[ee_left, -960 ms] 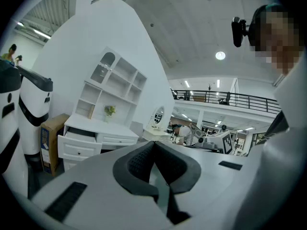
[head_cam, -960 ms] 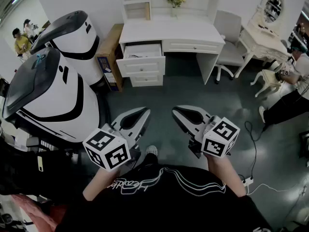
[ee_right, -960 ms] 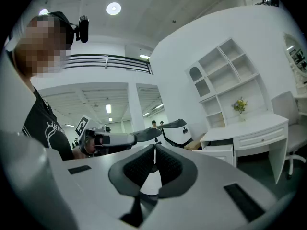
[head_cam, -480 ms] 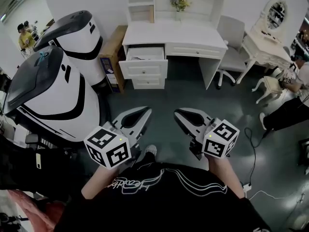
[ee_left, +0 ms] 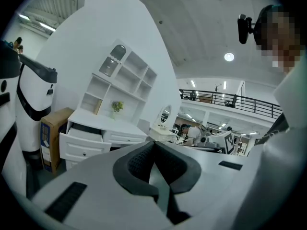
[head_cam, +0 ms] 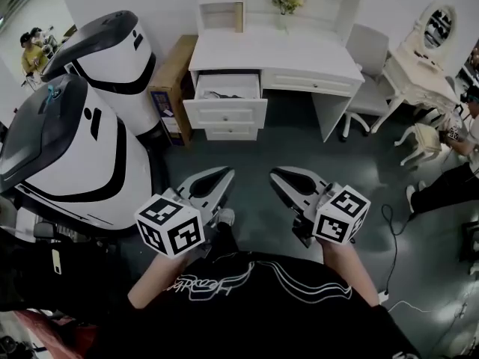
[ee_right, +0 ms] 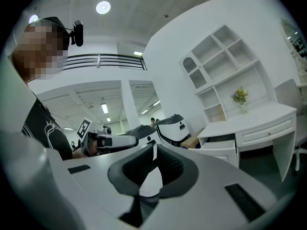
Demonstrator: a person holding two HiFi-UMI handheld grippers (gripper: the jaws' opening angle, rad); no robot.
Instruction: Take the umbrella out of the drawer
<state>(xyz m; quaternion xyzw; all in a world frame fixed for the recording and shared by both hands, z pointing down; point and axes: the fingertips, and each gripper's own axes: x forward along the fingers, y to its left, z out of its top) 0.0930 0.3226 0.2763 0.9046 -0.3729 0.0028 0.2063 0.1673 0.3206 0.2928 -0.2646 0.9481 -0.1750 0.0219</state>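
1. Drawer (head_cam: 224, 114), the top one at the desk's (head_cam: 284, 52) left end, stands pulled out; only the head view looks down into it.
2. Both gripper views meet that drawer from the side, showing its white front and nothing of its inside.
3. Umbrella (head_cam: 222, 94): a slim dark shape lying across the drawer's floor, too small for detail.
4. Left gripper (ee_left: 154, 143) has its jaws pressed together, nothing between them.
5. Right gripper (ee_right: 153, 148) likewise is closed and empty; both are well apart from the desk.
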